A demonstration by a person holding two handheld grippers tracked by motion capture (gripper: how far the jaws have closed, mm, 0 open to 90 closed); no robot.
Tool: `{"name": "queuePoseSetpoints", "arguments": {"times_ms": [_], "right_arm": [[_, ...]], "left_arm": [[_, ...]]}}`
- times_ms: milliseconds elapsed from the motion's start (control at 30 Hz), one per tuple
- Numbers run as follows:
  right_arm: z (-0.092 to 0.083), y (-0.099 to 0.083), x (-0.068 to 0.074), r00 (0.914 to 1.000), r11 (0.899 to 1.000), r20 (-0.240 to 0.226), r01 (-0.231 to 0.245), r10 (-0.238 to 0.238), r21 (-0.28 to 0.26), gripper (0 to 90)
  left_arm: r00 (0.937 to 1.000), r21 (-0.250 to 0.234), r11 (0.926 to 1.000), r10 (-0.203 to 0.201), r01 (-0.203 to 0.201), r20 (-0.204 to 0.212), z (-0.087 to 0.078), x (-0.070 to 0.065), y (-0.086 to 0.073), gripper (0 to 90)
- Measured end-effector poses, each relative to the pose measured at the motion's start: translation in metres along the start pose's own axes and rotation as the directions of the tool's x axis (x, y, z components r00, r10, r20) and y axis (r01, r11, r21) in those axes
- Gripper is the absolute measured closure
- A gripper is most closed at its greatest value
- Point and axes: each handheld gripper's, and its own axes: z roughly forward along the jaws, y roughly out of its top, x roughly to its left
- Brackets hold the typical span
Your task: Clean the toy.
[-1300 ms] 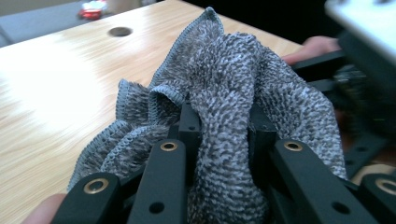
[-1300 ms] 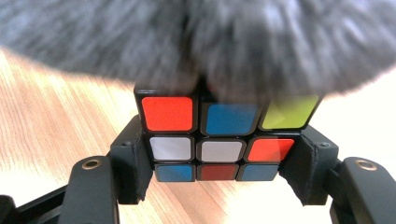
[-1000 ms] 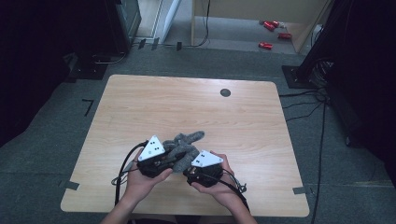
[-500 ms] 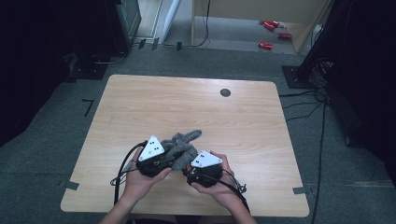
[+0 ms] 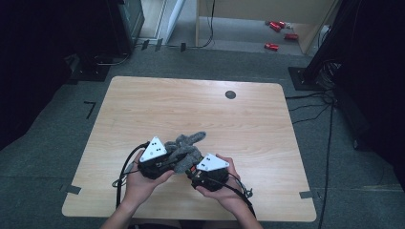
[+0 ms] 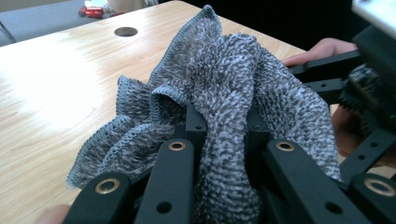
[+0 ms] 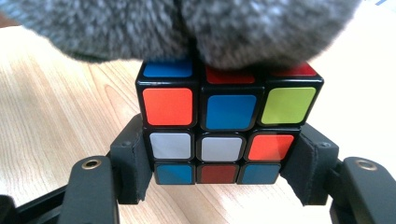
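A grey knitted cloth [image 5: 188,145] is bunched between my two grippers near the table's front edge. My left gripper [image 5: 168,161] is shut on a fold of the cloth [image 6: 233,70]; its jaws have just been closing on it, and the fabric is pinched between the pads [image 6: 195,126]. My right gripper [image 5: 195,172] is shut on a colour cube [image 7: 229,116], with its pads [image 7: 133,163] pressing on the lower rows from both sides. The cloth [image 7: 187,28] lies over the cube's top. The right gripper [image 6: 355,93] also shows in the left gripper view, just behind the cloth.
The wooden table [image 5: 191,105] has a dark round grommet [image 5: 230,94] near its far edge. Cables trail from both grippers over the front edge. Red objects [image 5: 274,26] lie on the floor beyond the table, with dark equipment at both sides.
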Motion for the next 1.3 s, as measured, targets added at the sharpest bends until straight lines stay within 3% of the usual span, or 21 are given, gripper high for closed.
{"name": "queuePoseSetpoints", "arguments": {"times_ms": [100,200,333,433,533,700,767,967,1033,1100,1233,1300], "right_arm": [[0.000,0.000,-0.001,0.9999,1.000,0.006,-0.012,0.012,-0.001,34.7],[-0.001,0.000,-0.002,0.9999,1.000,0.006,-0.009,0.009,0.004,34.7],[-0.001,0.000,0.001,0.9999,1.000,-0.012,0.002,-0.002,-0.005,34.7],[0.000,0.000,0.002,1.0000,1.000,-0.008,-0.003,0.003,-0.003,34.7],[0.002,-0.001,0.001,1.0000,1.000,-0.003,-0.005,0.005,0.009,34.7],[0.002,-0.001,0.003,1.0000,1.000,-0.007,0.001,-0.001,0.010,34.7],[0.001,-0.001,0.003,0.9999,1.000,-0.011,0.010,-0.010,0.003,34.7],[0.001,-0.001,0.001,0.9999,1.000,-0.011,-0.005,0.005,-0.005,34.7],[0.002,-0.002,0.001,1.0000,1.000,-0.006,-0.004,0.004,0.003,34.7],[0.002,-0.003,0.001,1.0000,1.000,-0.002,-0.006,0.006,0.006,34.7],[0.000,-0.002,0.002,1.0000,1.000,-0.003,-0.003,0.003,0.001,34.7],[-0.002,-0.001,0.001,1.0000,1.000,-0.001,-0.001,0.001,-0.009,34.7]], "left_arm": [[0.9999,-0.004,1.0000,-0.003,0.003,-0.015,0.003,-0.006,0.001,79.0],[0.9991,0.010,0.9991,-0.042,0.042,0.003,0.003,-0.002,0.001,76.7],[0.9975,0.001,1.0000,-0.002,0.002,0.070,-0.003,-0.004,0.001,75.8],[0.9969,0.004,0.9998,0.020,-0.020,0.076,0.002,-0.015,0.002,73.7],[0.9975,0.015,0.9993,0.034,-0.035,0.062,0.005,-0.017,0.002,72.9],[0.9996,0.038,0.9990,-0.024,0.025,-0.011,-0.001,0.002,-0.001,77.2],[0.9993,0.031,0.9988,-0.038,0.038,0.002,-0.003,0.006,-0.002,77.6],[0.9978,0.009,1.0000,0.002,-0.002,0.066,0.002,-0.014,0.002,77.5],[0.9984,0.015,0.9993,0.034,-0.035,0.044,0.004,-0.019,0.002,77.3],[0.9989,0.019,0.9995,0.022,-0.023,0.041,0.004,-0.014,0.001,77.1],[0.9998,0.024,0.9996,-0.012,0.012,-0.013,-0.002,0.003,-0.002,77.4],[0.9995,0.012,0.9994,-0.031,0.031,-0.010,-0.004,0.007,-0.002,77.5]]}}
